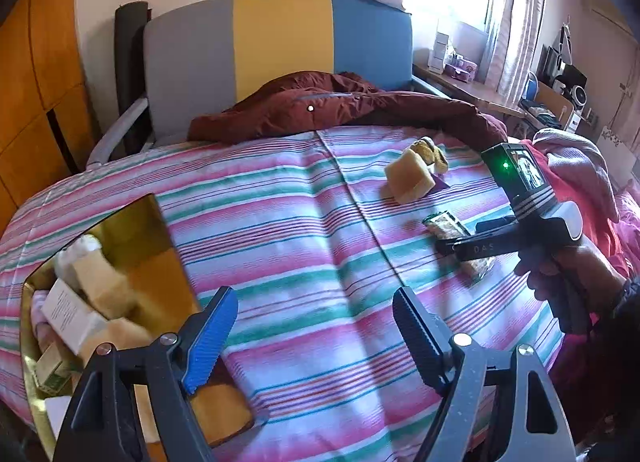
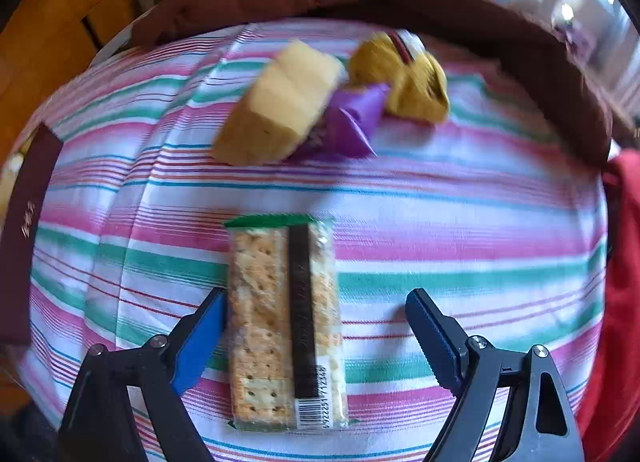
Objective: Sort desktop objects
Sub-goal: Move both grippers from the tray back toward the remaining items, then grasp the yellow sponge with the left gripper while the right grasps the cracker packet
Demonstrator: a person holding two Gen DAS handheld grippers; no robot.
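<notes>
A clear pack of crackers (image 2: pixel 284 322) lies on the striped bedspread between the fingers of my right gripper (image 2: pixel 316 314), which is open around it; the left finger is near its edge. The pack also shows in the left wrist view (image 1: pixel 448 223) under the right gripper (image 1: pixel 460 246). Beyond it lie a yellow sponge block (image 2: pixel 280 105), a purple wrapper (image 2: pixel 352 117) and a yellow plush toy (image 2: pixel 404 81). My left gripper (image 1: pixel 316 326) is open and empty above the bedspread, beside a gold-lined box (image 1: pixel 132 229) holding several small boxes and sponges.
A dark red jacket (image 1: pixel 320 105) lies across the far side of the bed. A grey, yellow and blue headboard (image 1: pixel 280 41) stands behind it. Pink and red bedding (image 1: pixel 576 169) is piled at the right. A wooden wardrobe (image 1: pixel 36 81) is at the left.
</notes>
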